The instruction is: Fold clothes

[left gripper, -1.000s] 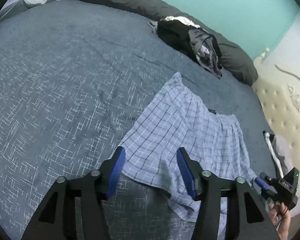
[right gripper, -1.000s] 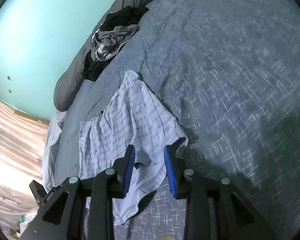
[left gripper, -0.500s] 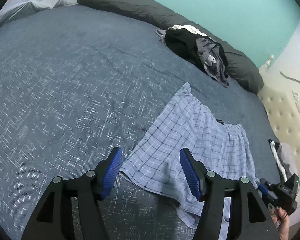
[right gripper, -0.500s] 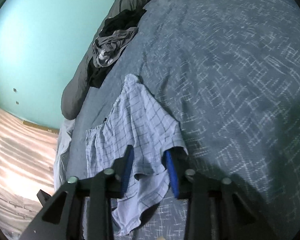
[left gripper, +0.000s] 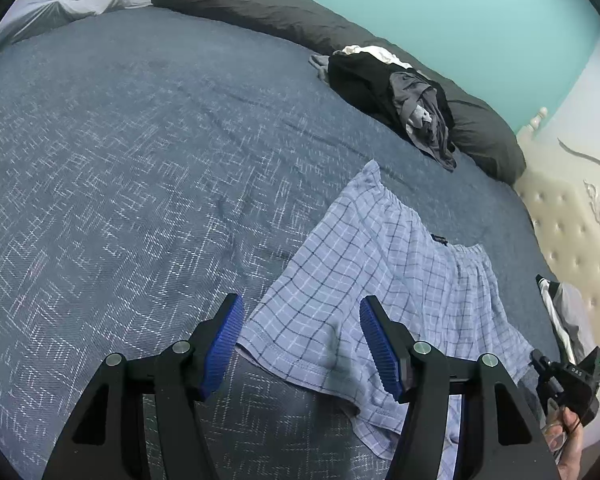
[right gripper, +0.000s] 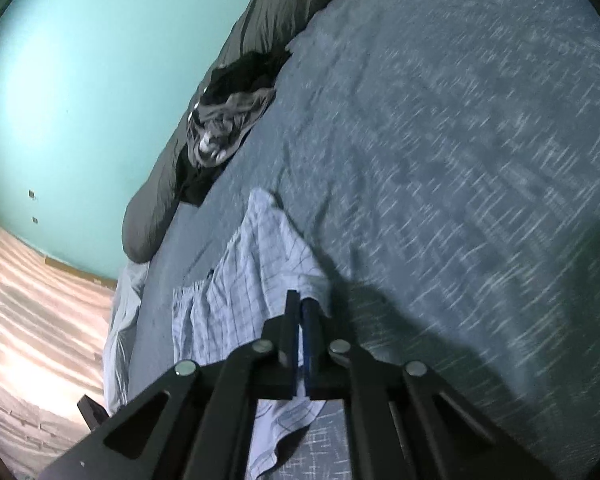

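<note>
**A:** What does the left wrist view show?

**B:** The left gripper (left gripper: 300,344), black with blue ribbed pads, stands with its jaws wide apart and nothing between the pads. It hovers over the hem of a pair of light blue checked cotton shorts (left gripper: 380,280) spread on the dark blue woven bedspread (left gripper: 120,180). The shorts lie toward the headboard side of the bed, waistband away from the camera. Beyond them, a heap of black and grey clothes (left gripper: 400,100) rests against a long dark grey bolster pillow (left gripper: 260,8) along the far edge, under a turquoise wall (left gripper: 460,8). A cream tufted headboard (left gripper: 572,240) closes the right edge. At the lower right corner a hand (left gripper: 568,452) holds the black body of the right gripper (left gripper: 568,380).

**A:** And the right wrist view?

**B:** The right gripper (right gripper: 302,320) has its jaws pressed together on a fold of the checked shorts (right gripper: 252,280), and the pinched edge is lifted off the bedspread (right gripper: 460,160). Cloth hangs below the jaws. The clothes heap (right gripper: 228,120) and the bolster (right gripper: 156,200) lie along the bed's left edge. A pale striped floor (right gripper: 32,320) shows beside the bed. The bedspread is motion-blurred here.
</note>
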A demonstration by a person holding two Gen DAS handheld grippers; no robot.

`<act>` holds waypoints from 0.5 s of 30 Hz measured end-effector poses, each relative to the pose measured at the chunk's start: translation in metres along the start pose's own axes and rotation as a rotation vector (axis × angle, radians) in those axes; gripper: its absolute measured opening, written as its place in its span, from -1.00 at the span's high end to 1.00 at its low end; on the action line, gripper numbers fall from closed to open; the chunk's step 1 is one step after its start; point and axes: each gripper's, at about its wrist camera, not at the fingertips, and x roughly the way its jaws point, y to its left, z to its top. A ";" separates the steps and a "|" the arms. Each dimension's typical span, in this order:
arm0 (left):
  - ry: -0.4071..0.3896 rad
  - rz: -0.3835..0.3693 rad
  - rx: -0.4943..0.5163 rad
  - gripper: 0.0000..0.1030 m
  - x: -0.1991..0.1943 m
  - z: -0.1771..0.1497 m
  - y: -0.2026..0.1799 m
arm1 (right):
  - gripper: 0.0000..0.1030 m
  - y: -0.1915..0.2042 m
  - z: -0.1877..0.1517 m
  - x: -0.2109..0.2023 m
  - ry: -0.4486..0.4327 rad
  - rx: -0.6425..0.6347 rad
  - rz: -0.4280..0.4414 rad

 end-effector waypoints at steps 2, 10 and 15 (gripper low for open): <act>-0.002 0.004 0.000 -0.25 0.000 0.000 0.000 | 0.98 -0.003 0.003 -0.004 -0.018 0.011 0.003; -0.003 0.006 -0.013 -0.25 -0.001 0.001 0.003 | 0.98 -0.020 0.007 -0.013 -0.066 0.086 -0.012; 0.002 0.016 -0.017 -0.25 0.000 0.001 0.006 | 0.98 -0.027 0.008 -0.018 -0.094 0.105 -0.030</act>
